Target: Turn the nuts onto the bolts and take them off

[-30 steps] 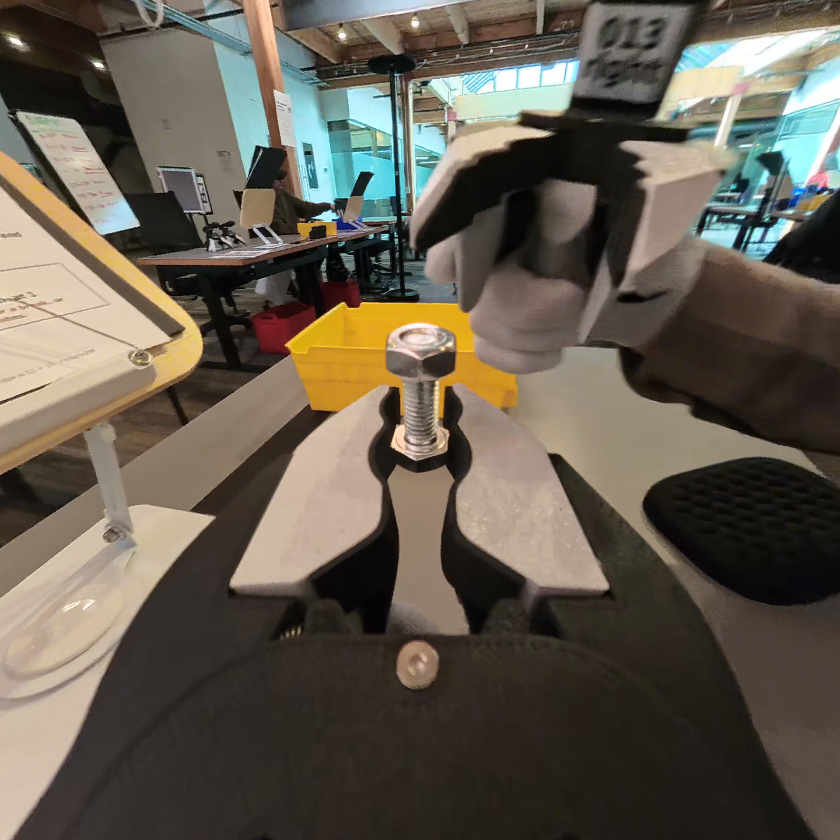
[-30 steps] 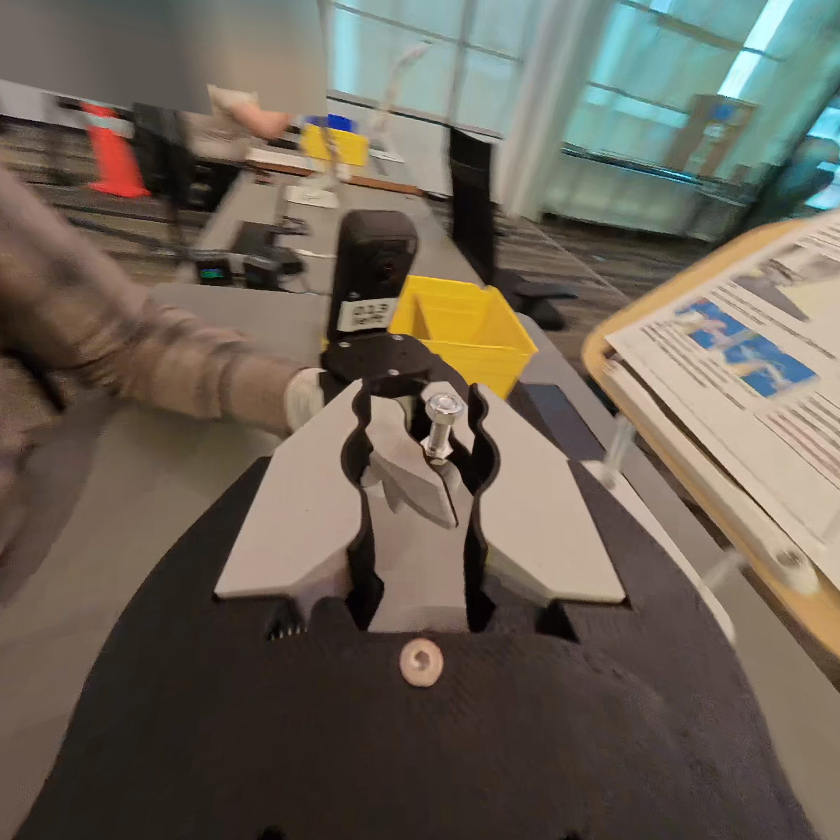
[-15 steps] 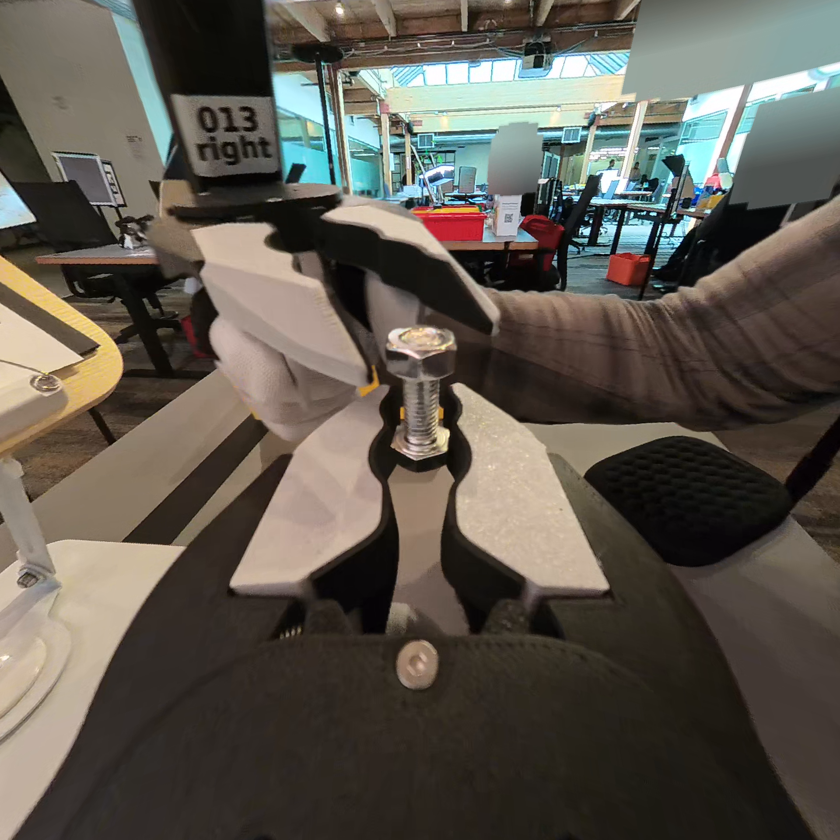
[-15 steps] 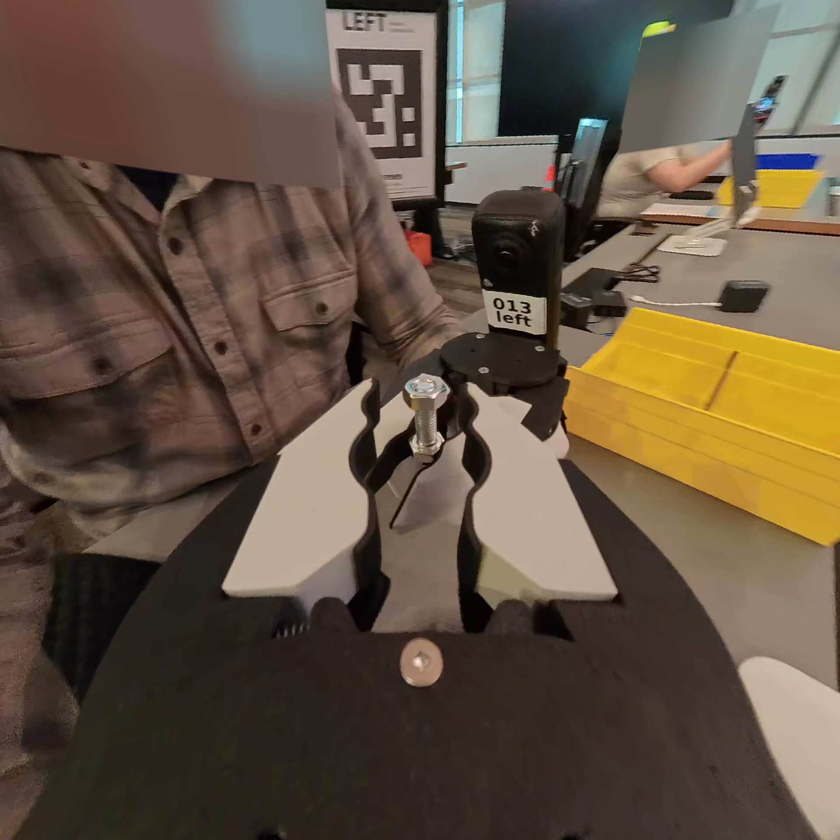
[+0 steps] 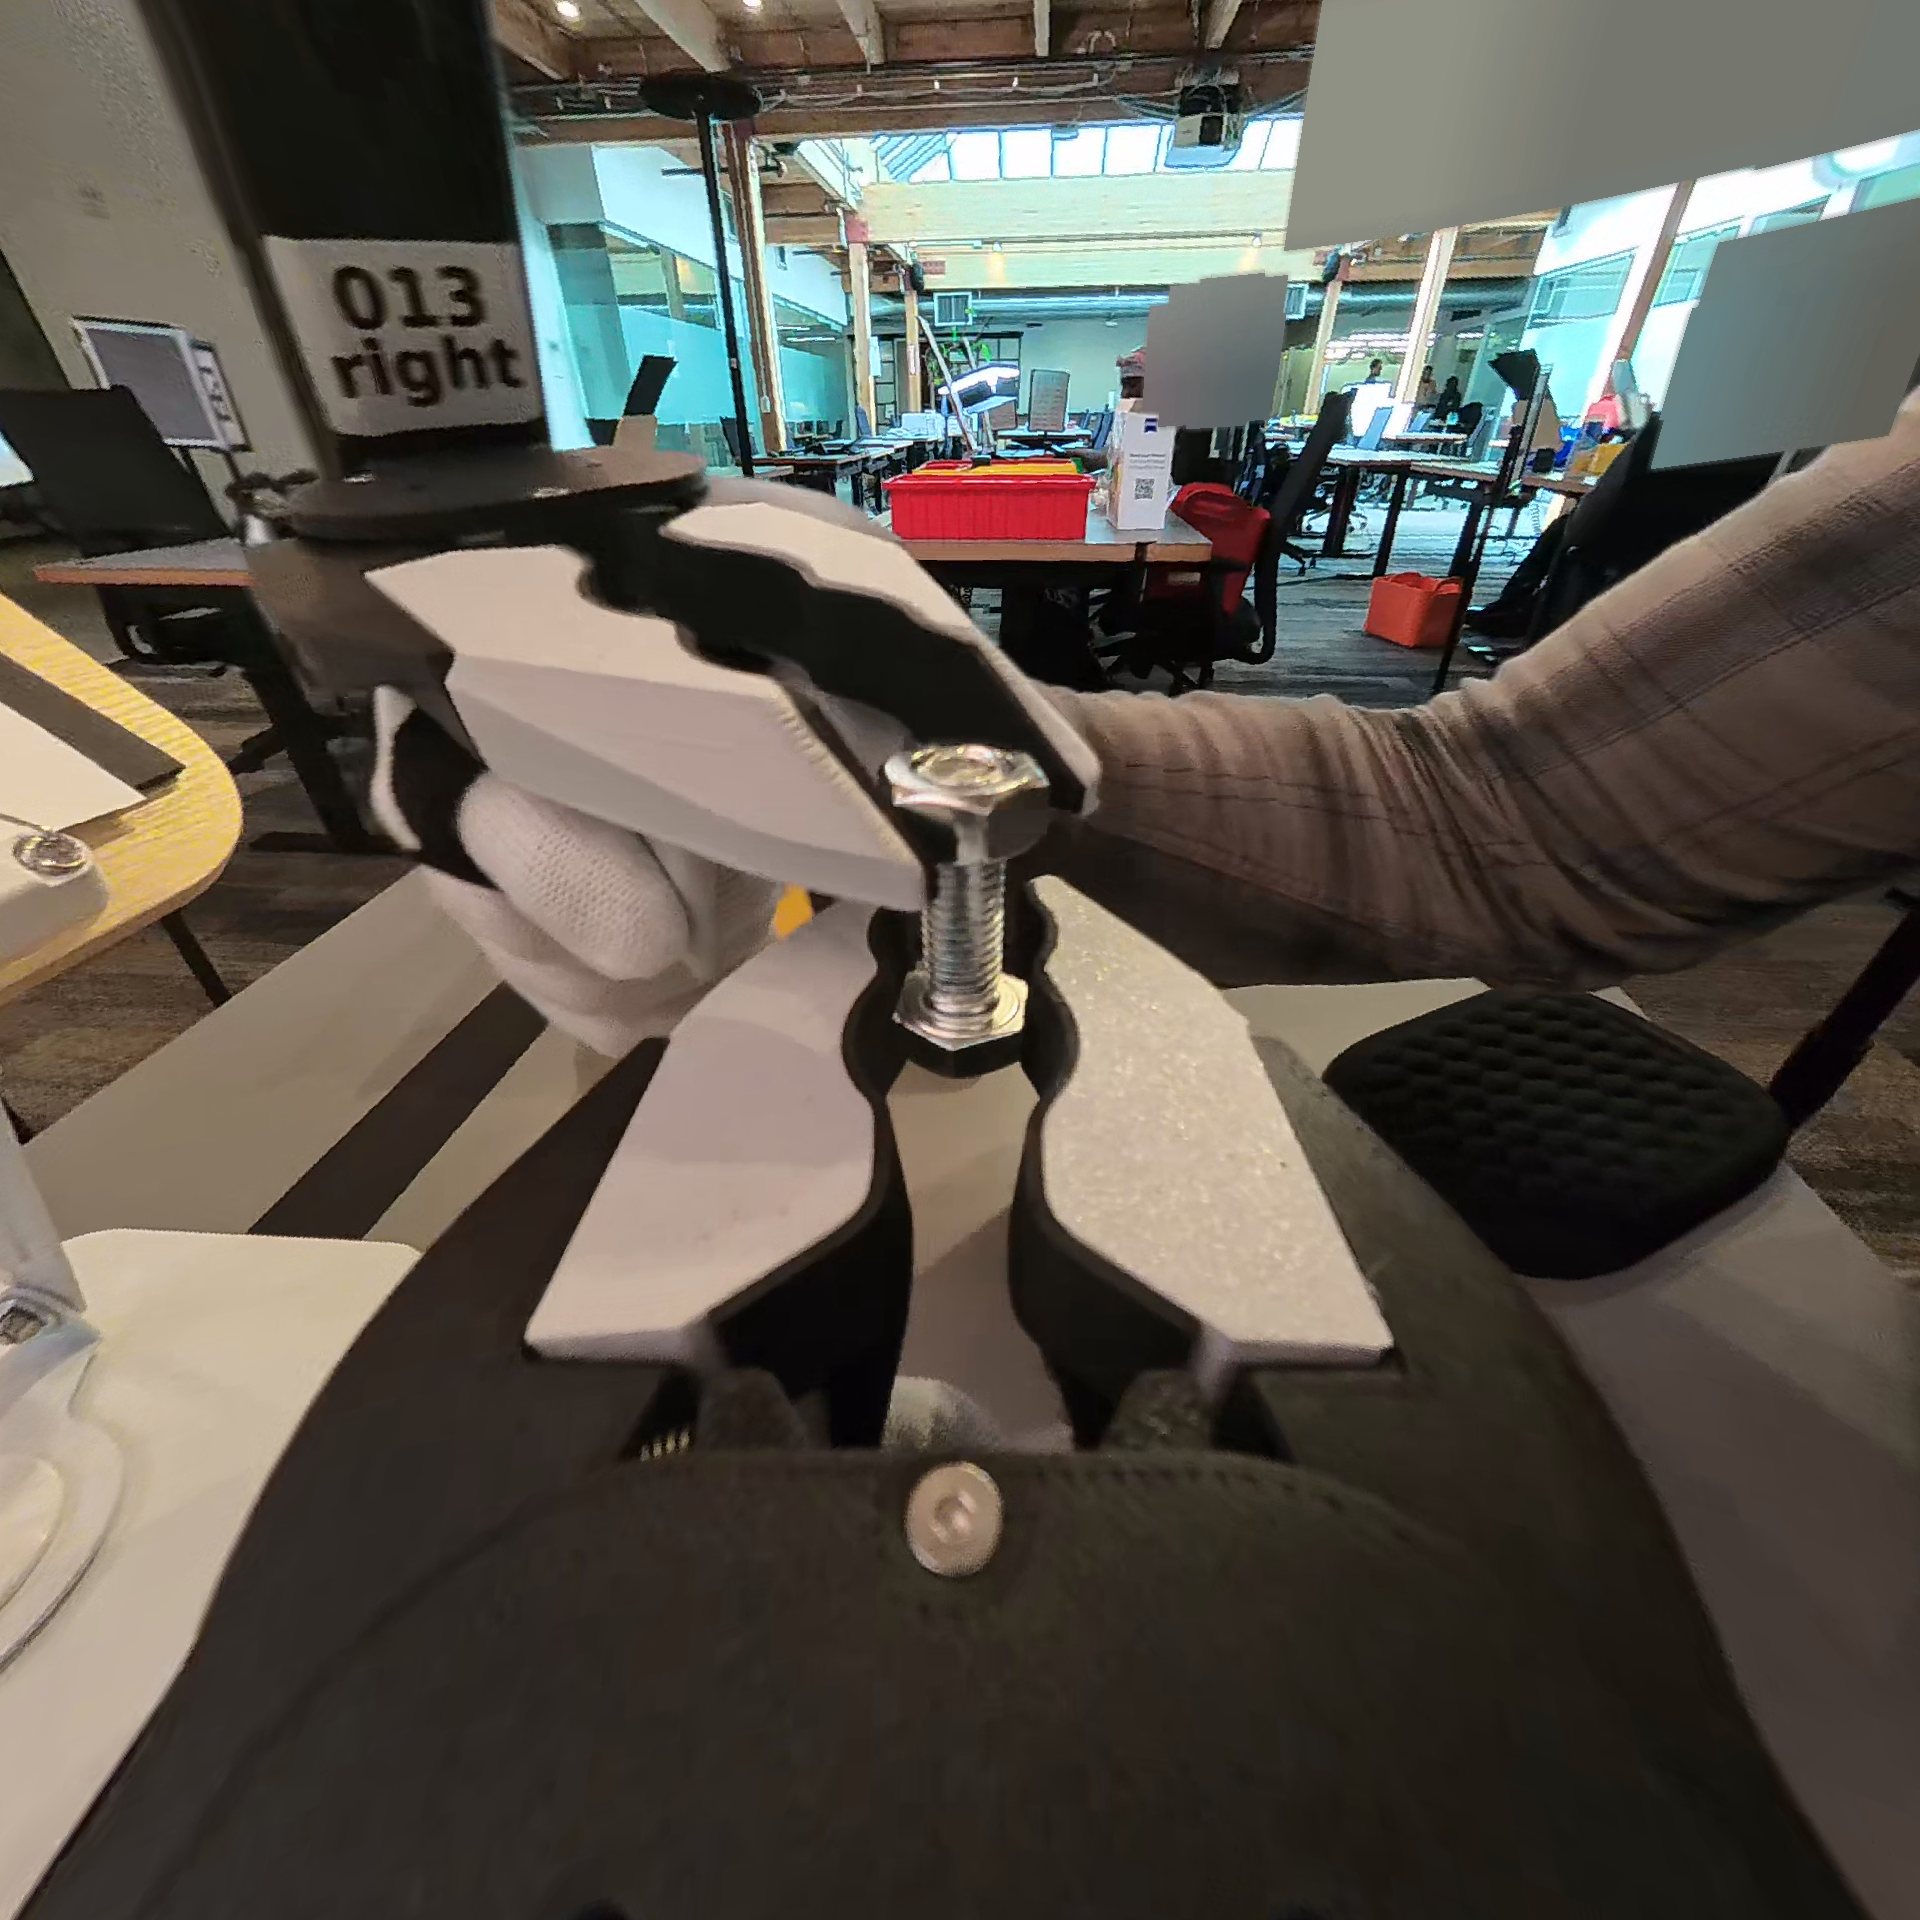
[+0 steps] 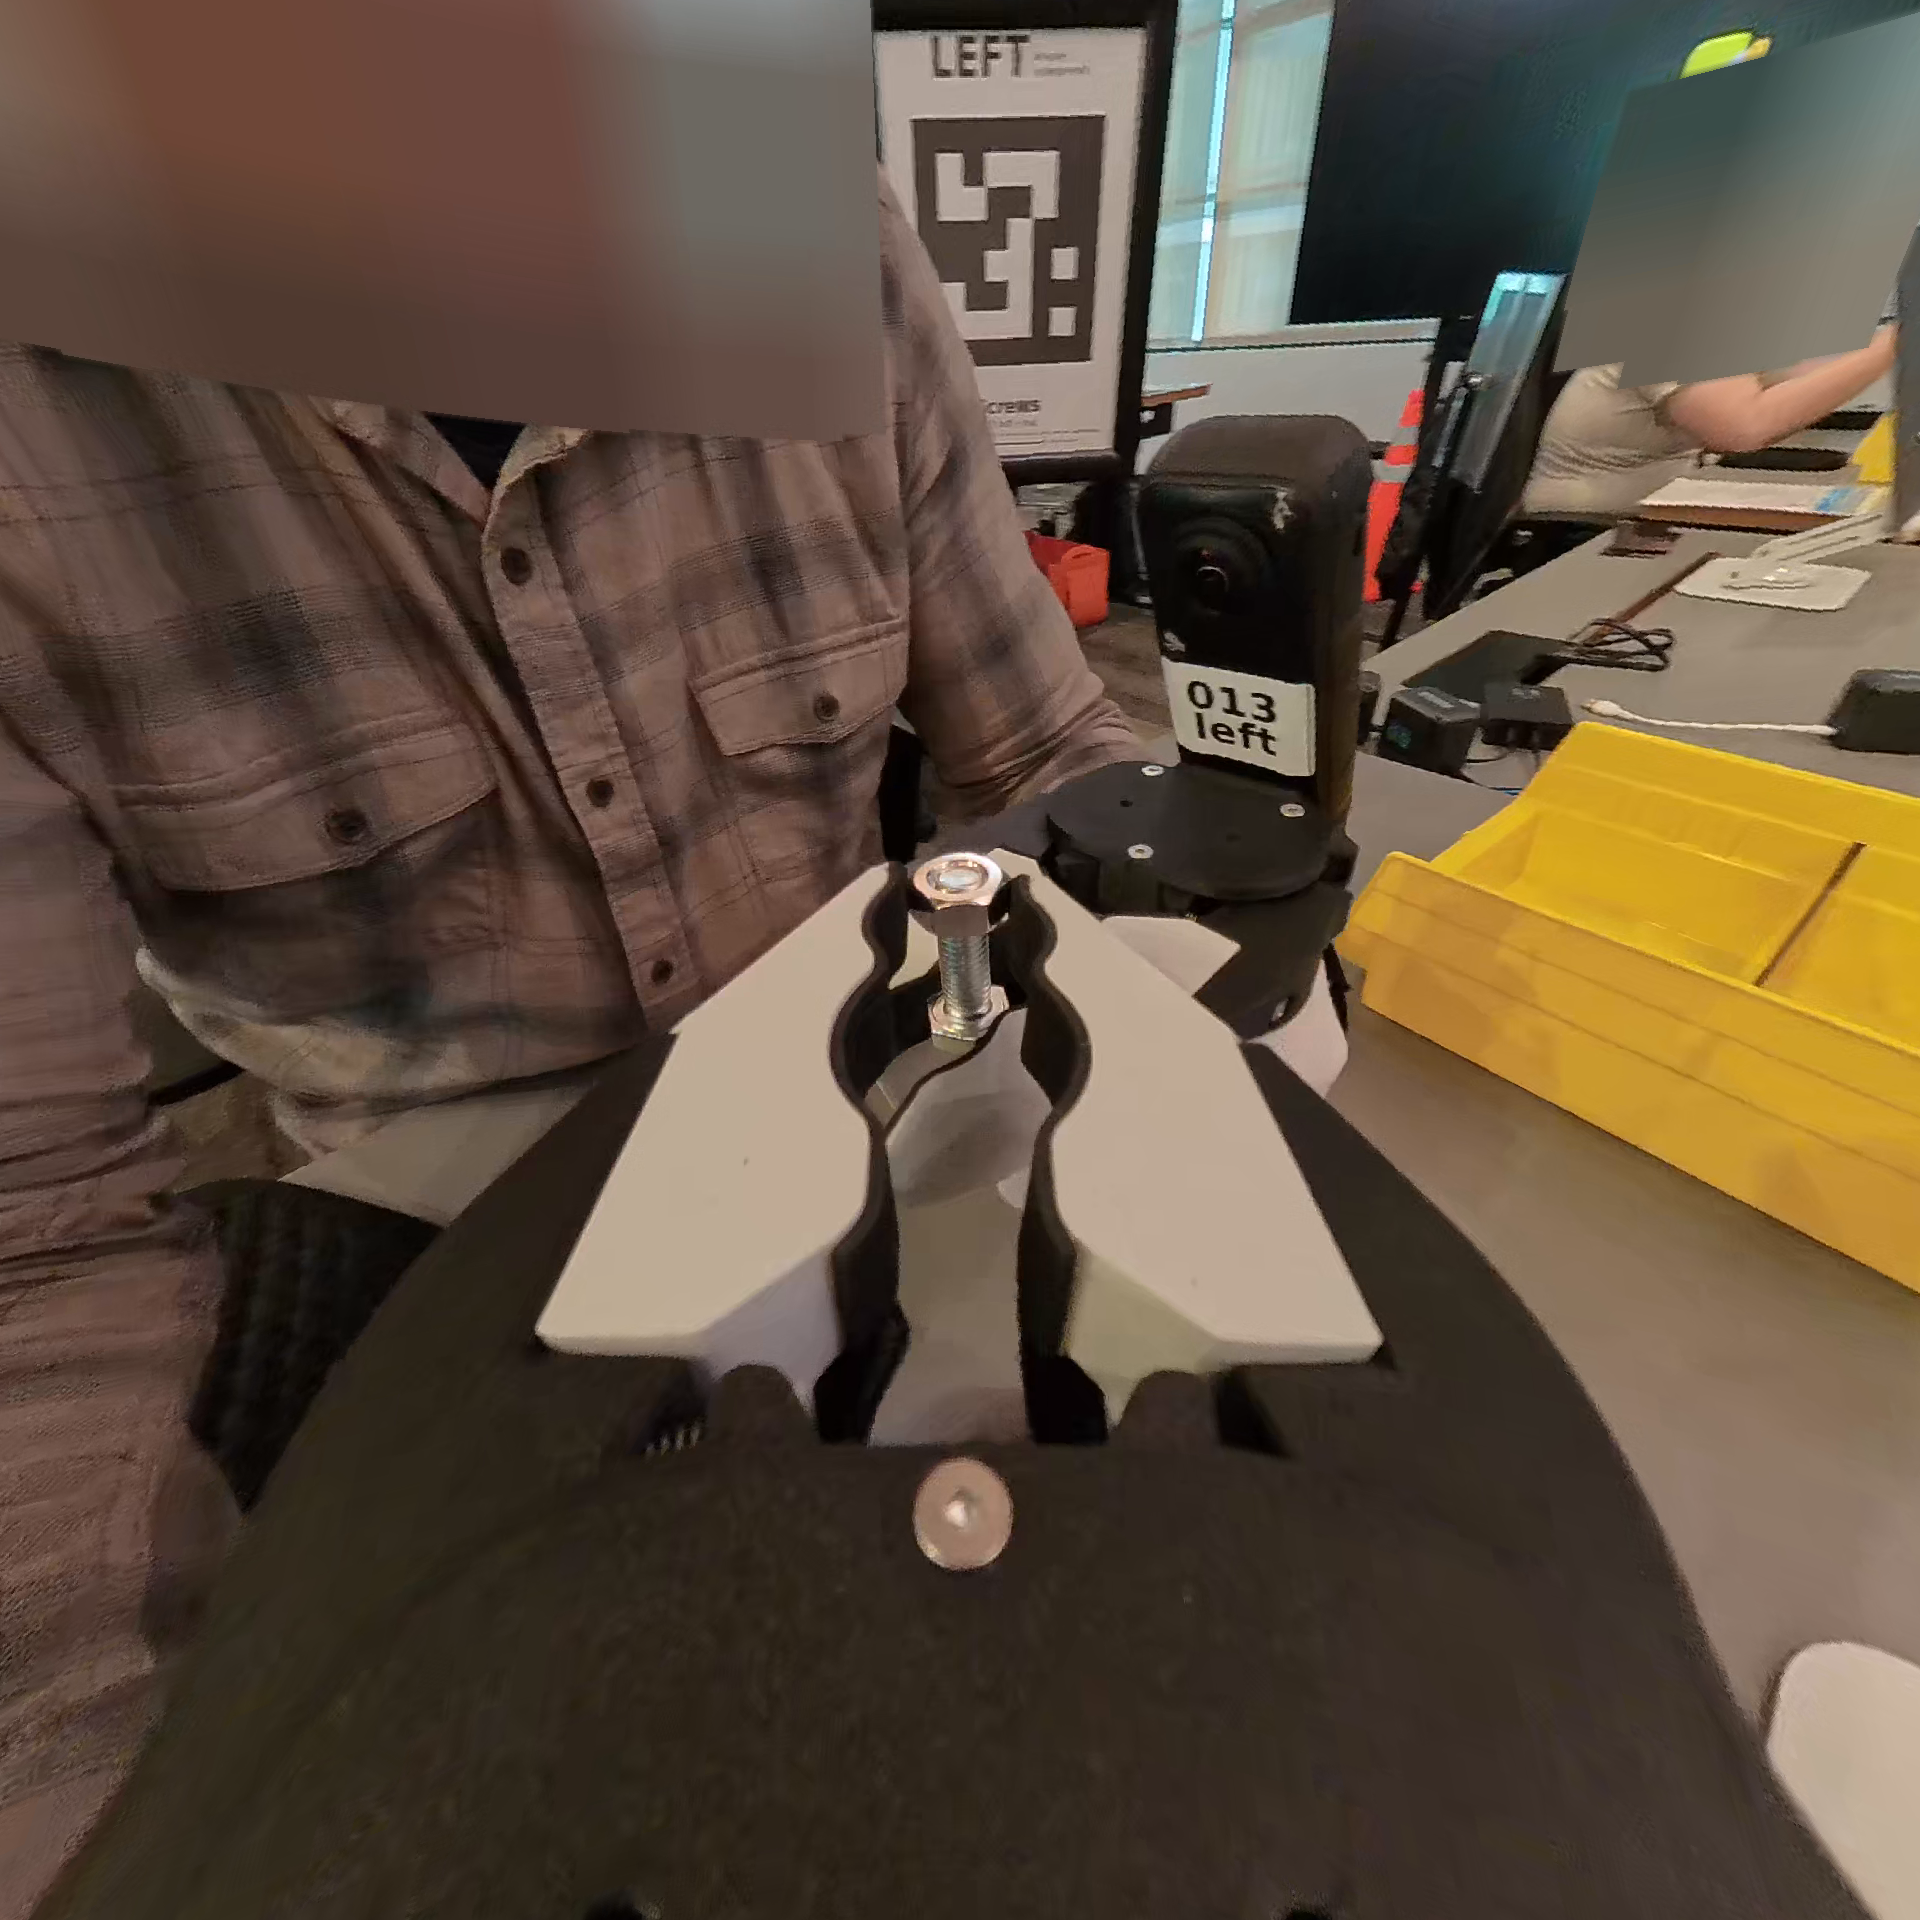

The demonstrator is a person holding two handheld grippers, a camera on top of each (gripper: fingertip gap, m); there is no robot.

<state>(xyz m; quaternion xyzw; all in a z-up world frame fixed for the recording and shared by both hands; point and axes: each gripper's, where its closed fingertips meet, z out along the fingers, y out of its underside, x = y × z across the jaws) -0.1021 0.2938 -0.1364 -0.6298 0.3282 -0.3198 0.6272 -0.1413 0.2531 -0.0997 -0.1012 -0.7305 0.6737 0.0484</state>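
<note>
Left wrist view
Container: a red ribbed plastic bin point(image 5: 985, 506) stands on a far desk; its contents cannot be made out.
Left gripper point(image 5: 961, 1023): its grey fingers with black wavy pads are clenched on the silver hex nut point(image 5: 960, 1013).
Bolt: the silver threaded steel bolt point(image 5: 962, 894) stands upright, head uppermost, its shank running down into the nut.
Right gripper point(image 5: 971, 800): it comes in from the upper left, held by a white-gloved hand point(image 5: 592, 914); its fingertips sit at the bolt's hex head, one on each side. Whether they press the head cannot be told here.
Surface: a grey table point(image 5: 1766, 1455) lies below, with a black mesh pad point(image 5: 1548, 1132) to the right.

Right wrist view
Container: a yellow plastic bin point(image 6: 1662, 966) with a divider sits on the table at right; the compartments that show hold nothing.
Right gripper point(image 6: 958, 899): the fingertips flank the bolt point(image 6: 961, 961) head closely; a firm grip cannot be confirmed.
Nut point(image 6: 964, 1016): low on the shank, held in the left gripper point(image 6: 961, 1044) tips beneath.
Person: a plaid shirt point(image 6: 468, 779) fills the background on the left.
</note>
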